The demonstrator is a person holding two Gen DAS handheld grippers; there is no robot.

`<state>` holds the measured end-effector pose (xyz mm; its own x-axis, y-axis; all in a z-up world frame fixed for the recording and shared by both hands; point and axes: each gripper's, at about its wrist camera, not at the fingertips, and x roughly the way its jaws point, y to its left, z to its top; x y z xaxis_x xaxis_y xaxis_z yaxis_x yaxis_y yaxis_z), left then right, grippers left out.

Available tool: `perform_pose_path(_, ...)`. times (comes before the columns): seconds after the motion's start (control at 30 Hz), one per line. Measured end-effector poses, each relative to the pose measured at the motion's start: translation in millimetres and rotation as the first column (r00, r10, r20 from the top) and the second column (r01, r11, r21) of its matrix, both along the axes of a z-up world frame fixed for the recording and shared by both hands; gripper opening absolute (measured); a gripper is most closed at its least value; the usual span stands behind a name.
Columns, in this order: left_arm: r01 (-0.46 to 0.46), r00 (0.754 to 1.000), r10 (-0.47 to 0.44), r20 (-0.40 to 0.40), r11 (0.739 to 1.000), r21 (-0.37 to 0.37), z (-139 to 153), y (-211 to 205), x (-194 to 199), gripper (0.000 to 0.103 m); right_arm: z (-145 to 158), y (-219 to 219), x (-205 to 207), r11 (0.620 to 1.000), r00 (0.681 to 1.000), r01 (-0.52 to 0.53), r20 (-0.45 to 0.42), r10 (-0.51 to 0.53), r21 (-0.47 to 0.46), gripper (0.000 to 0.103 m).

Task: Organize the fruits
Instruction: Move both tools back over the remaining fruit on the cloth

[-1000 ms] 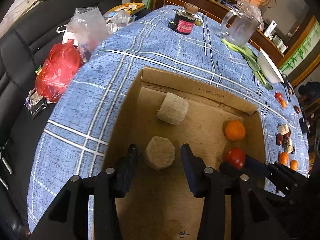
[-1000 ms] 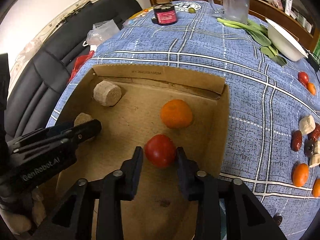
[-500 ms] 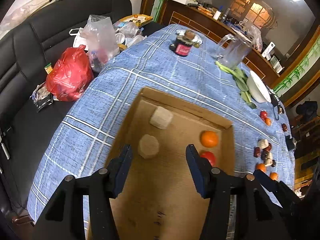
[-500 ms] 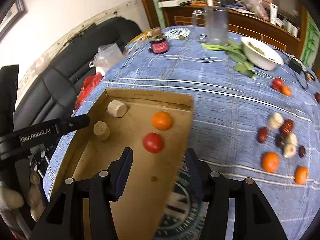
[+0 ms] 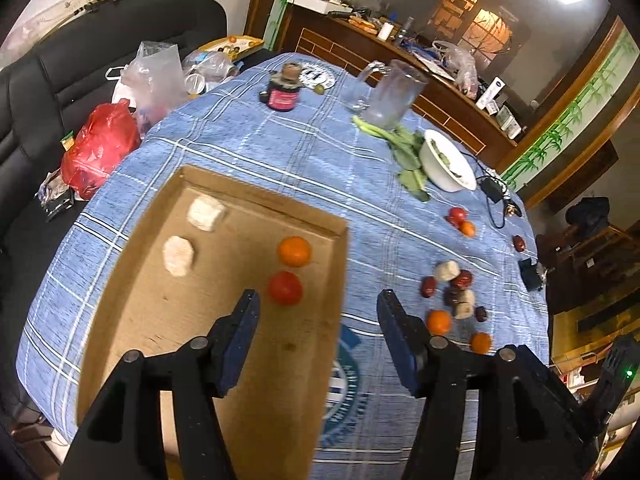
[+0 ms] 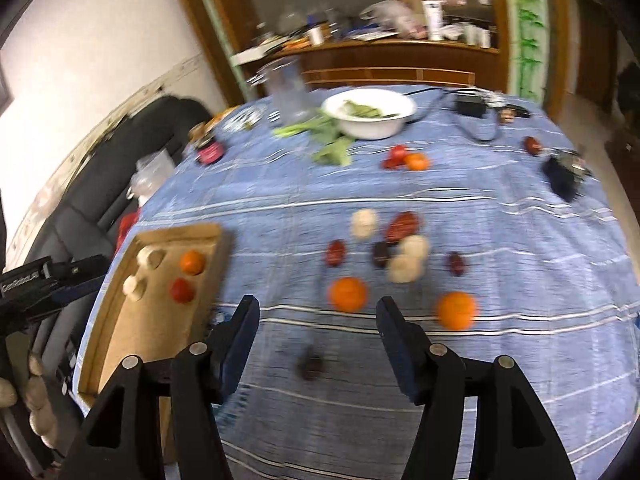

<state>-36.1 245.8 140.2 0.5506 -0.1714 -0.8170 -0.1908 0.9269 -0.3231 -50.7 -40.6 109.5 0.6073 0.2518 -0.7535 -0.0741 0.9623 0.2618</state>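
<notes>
Item: shallow brown cardboard tray (image 5: 120, 280), lower left of the left wrist view, lying on the bench under a blue plaid cloth (image 5: 320, 168). Contents: two pale beige blocky pieces (image 5: 179, 256), one round orange citrus (image 5: 295, 251), one round red tomato (image 5: 285, 288). All four lie apart, none stacked.

Item: loose cluster on the cloth, centre of the right wrist view. Two more oranges (image 6: 348, 294), dark red oval dates (image 6: 335, 253), pale round pieces (image 6: 405, 268), one small dark fruit (image 6: 310, 365) low in the frame. A red and orange pair (image 6: 406, 158) lies well apart, near the white bowl (image 6: 368, 114).

Item: left hand-held gripper (image 5: 318, 320), jaws opening, nothing between them, hovering over the tray's right wall.

Item: right hand-held gripper (image 6: 318, 322), jaws opening, empty, above the cloth with the nearest orange just beyond its tips.

Risks, judged:
- The right view is smeared; closing while the picture is that unsteady could mean a pad striking the orange and sending it rolling toward the bench edge.
- Dates and pale pieces touch one another; a pinch there may catch two, or knock a neighbour away.
- Round fruit set down in the tray may roll into the tomato.
- The tray wall is low; a low carry could clip it and shift the tray.
</notes>
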Motion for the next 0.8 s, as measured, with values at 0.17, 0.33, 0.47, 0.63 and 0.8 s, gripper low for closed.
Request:
perform_pose_path(0.17,0.011,1.0,-0.011,-0.001,1.0,0.006,2,-33,-2,0.063,-2,-50,-5,0.997,0.997,0.07,-0.009,-0.07,0.022,0.065)
perform_pose_path(0.33,0.036,0.999,-0.035,-0.011,0.999,0.015,-2,-66,-4,0.063,-5,-88,-9,0.993,0.994,0.108,-0.015,-0.108,0.036,0.065)
perform_pose_path(0.47,0.046,0.999,-0.046,-0.015,0.999,0.019,-5,-85,-4,0.063,-8,-104,-11,0.993,0.994,0.112,-0.019,-0.111,0.036,0.065)
perform_pose_path(0.63,0.055,0.998,-0.054,-0.041,0.998,0.02,-18,-100,0,0.063,-19,-119,-8,0.993,0.992,0.117,-0.045,-0.116,0.026,0.065)
perform_pose_path(0.8,0.08,0.994,-0.076,-0.085,0.996,0.042,-38,-113,7,0.063,-31,-126,-1,0.993,0.991,0.114,-0.076,-0.112,0.02,0.065)
